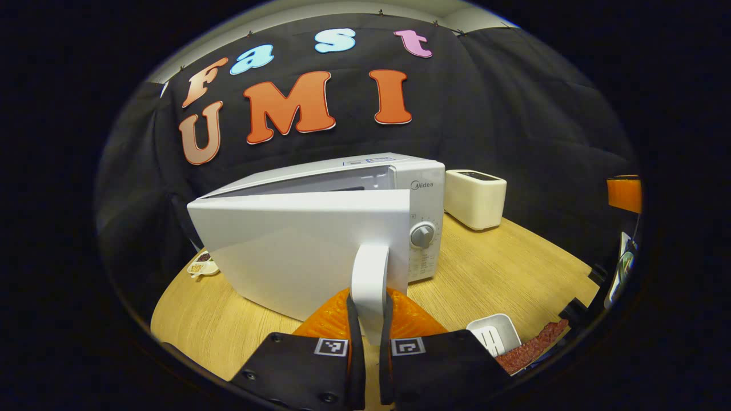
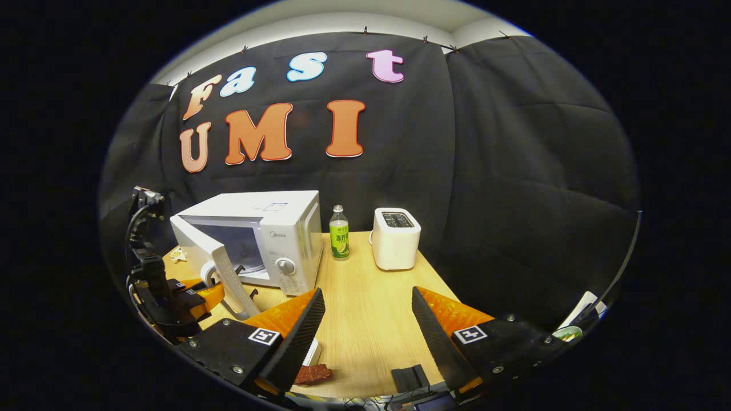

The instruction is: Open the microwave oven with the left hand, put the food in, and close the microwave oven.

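the left gripper (image 1: 369,319) is pinching the door handle (image 1: 369,279) of the microwave (image 1: 400,177) with both fingers, and the door (image 1: 297,245) is standing partly open. the right gripper (image 2: 368,319) is hanging wide open, holding nothing, over the table (image 2: 365,285). the food (image 2: 313,374) is lying beside a white tray near the front edge.

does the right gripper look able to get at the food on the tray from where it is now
Probably yes. The right gripper is open and holds nothing, and the reddish food lies on the table just below its fingers, beside the white tray. Nothing stands between them.
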Demonstrator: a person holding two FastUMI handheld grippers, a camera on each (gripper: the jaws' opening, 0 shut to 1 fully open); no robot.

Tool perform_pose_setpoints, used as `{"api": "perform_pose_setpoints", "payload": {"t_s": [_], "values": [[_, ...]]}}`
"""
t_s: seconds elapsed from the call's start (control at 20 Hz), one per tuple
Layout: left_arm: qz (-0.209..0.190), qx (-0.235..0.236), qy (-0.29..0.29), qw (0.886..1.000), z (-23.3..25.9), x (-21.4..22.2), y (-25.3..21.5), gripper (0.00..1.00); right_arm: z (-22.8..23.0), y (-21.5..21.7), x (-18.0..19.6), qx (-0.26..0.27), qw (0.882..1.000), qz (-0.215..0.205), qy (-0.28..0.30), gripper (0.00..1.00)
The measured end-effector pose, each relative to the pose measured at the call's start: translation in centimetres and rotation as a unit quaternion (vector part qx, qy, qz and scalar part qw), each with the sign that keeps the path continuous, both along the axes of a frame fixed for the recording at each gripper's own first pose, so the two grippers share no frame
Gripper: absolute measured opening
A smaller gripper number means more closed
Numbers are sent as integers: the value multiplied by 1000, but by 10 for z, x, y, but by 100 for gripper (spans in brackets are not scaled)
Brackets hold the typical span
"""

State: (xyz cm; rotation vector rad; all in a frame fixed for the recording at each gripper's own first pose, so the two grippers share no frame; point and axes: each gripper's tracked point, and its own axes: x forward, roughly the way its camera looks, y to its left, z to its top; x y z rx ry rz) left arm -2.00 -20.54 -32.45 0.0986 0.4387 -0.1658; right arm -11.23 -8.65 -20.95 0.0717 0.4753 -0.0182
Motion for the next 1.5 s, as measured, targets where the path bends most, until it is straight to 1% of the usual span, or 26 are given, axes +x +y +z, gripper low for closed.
{"api": "perform_pose_setpoints", "payload": {"t_s": [0.05,0.1,0.15,0.25,0.3,0.35,0.4,0.45,0.5,0.55,0.6,0.65,0.85,0.95,1.1,1.15,1.2,1.25,1.35,1.4,1.45,1.5], "values": [[0,0,4,1000,1,-7,6,9,-2,4,0,-1,1000,5,2,95],[0,-3,6,1000,2,-14,11,13,-4,8,-1,-3,1000,10,4,95],[2,-7,13,1000,0,-23,19,9,-6,12,-2,-4,1000,15,8,95],[6,-5,14,1000,3,-37,33,10,-11,20,-5,-3,1000,23,15,95],[9,0,15,1000,3,-46,40,14,-14,24,-5,-2,999,26,19,95],[12,4,14,1000,4,-56,50,12,-16,26,-7,-2,999,26,22,95],[15,7,17,1000,3,-64,59,16,-19,28,-7,-2,999,27,26,95],[17,7,20,1000,4,-73,68,16,-23,30,-9,-2,999,26,31,95],[22,8,22,999,3,-78,77,20,-26,32,-10,-1,999,26,36,95],[34,7,28,999,4,-87,90,19,-29,33,-11,0,999,25,42,95],[43,8,31,999,4,-93,102,15,-32,33,-12,2,999,23,48,95],[52,9,33,998,4,-100,114,19,-35,33,-13,3,998,21,52,95],[99,18,39,994,5,-125,164,19,-46,29,-17,0,997,12,73,95],[122,23,46,991,1,-136,192,21,-51,27,-18,-6,997,9,82,95],[143,-1,50,988,1,-146,226,22,-55,28,-23,-12,995,9,95,95],[147,-11,52,988,0,-148,237,25,-56,31,-25,-12,995,10,101,95],[150,-18,57,987,-1,-150,247,31,-58,33,-28,-11,994,12,107,95],[152,-24,61,986,-2,-152,253,53,-60,36,-31,-10,994,13,112,95],[155,-31,65,985,-2,-158,268,73,-63,44,-37,-9,992,17,123,95],[157,-35,69,985,-3,-162,276,75,-66,47,-41,-7,991,19,131,95],[158,-36,72,984,-4,-166,283,99,-68,51,-45,-5,990,20,137,95],[159,-32,72,984,-3,-170,292,84,-70,54,-48,-4,989,21,144,95]]}}
